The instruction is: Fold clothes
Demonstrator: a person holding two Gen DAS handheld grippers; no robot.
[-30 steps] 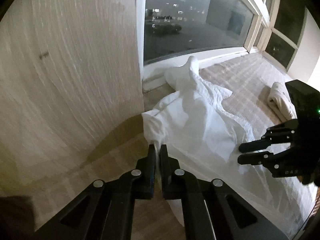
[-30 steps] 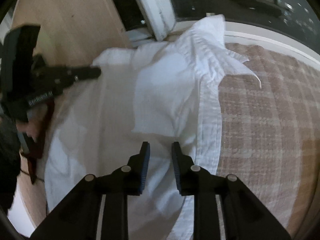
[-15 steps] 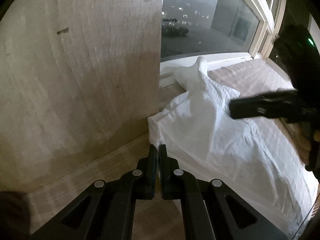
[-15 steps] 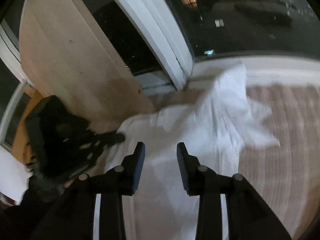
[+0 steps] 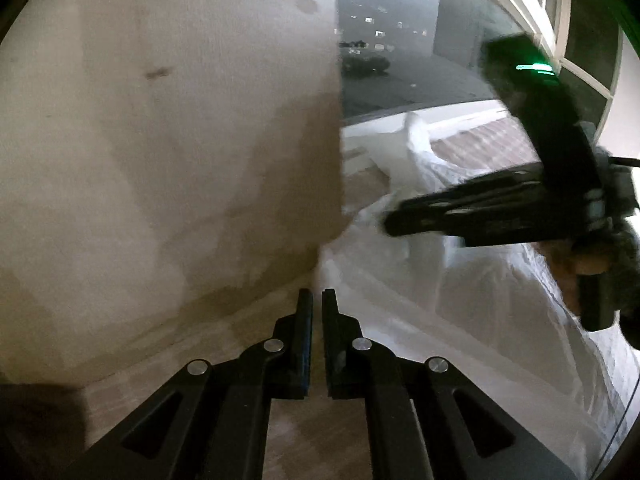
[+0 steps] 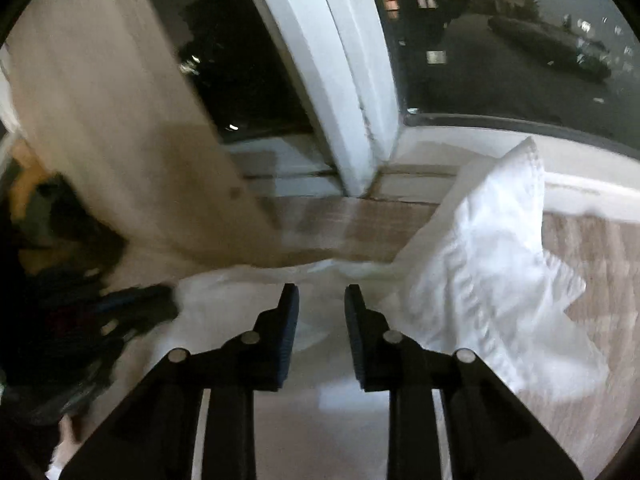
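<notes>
Right gripper (image 6: 321,300), jaws apart and just closing with nothing pinched, hovers over the white shirt (image 6: 488,264); left gripper (image 5: 317,304), pressed nearly together, seems to pin its edge for folding.

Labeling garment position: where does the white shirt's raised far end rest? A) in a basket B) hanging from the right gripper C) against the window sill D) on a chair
C: the white shirt lies on the checked surface, and its raised far end leans on the white window sill.
</notes>
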